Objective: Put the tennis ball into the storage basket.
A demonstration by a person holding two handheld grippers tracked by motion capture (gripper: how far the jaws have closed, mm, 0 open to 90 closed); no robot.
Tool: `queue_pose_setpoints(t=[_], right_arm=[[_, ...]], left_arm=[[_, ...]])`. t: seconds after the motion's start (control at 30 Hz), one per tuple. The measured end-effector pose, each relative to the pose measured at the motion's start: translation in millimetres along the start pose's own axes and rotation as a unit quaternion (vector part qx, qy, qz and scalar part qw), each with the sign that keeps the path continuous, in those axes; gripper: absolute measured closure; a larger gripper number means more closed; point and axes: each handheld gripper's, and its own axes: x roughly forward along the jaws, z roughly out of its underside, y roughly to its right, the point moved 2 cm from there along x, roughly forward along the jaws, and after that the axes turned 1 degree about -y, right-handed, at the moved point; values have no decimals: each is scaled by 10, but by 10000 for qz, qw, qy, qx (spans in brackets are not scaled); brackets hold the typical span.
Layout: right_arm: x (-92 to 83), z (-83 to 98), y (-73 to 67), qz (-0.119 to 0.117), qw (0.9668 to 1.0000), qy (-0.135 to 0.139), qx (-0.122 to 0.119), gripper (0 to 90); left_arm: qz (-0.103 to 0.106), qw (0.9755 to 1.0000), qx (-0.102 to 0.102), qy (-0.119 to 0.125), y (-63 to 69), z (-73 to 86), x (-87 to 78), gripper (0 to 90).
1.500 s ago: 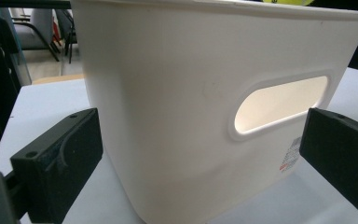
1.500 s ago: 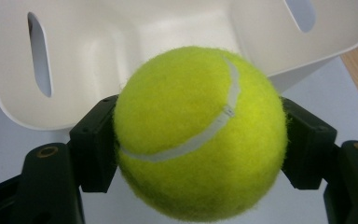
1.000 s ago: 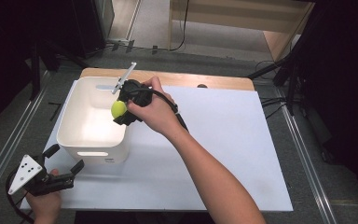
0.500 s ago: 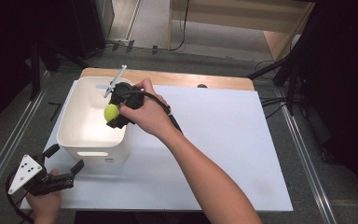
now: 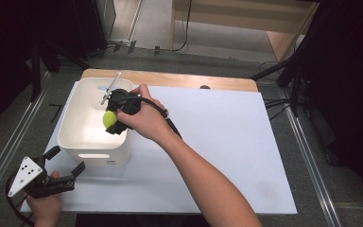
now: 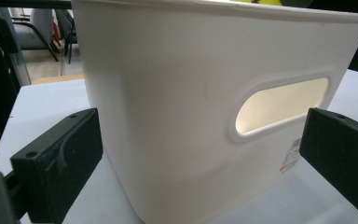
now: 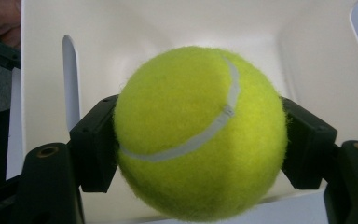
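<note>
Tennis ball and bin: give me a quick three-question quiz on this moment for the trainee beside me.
1. True or false: the right gripper is shut on the tennis ball.
2. The ball is over: A) the bare table, B) the white bin, C) the floor.
3. Which gripper faces the bin's handle slot with open jaws?

Key: 1 true. 2 B, it hangs above the bin's inside. 3 the left gripper, jaws apart and nothing between them, near the bin's front wall.
</note>
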Motion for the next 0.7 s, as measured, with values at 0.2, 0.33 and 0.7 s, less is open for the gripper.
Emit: queue_pose_setpoints(t=[0.2,0.33,0.7], right_arm=[[60,28,0,1,10000,-95,26,242],[100,48,5,-13,9999,-105,28,242],[203,61,-26,60,9994,-334,-62,240]], left_arm=[[-8,10000,5,5,0,0,1,0],[-11,10000,4,3,0,0,2,0],[-3,10000,-1,6,-1,-1,0,0]])
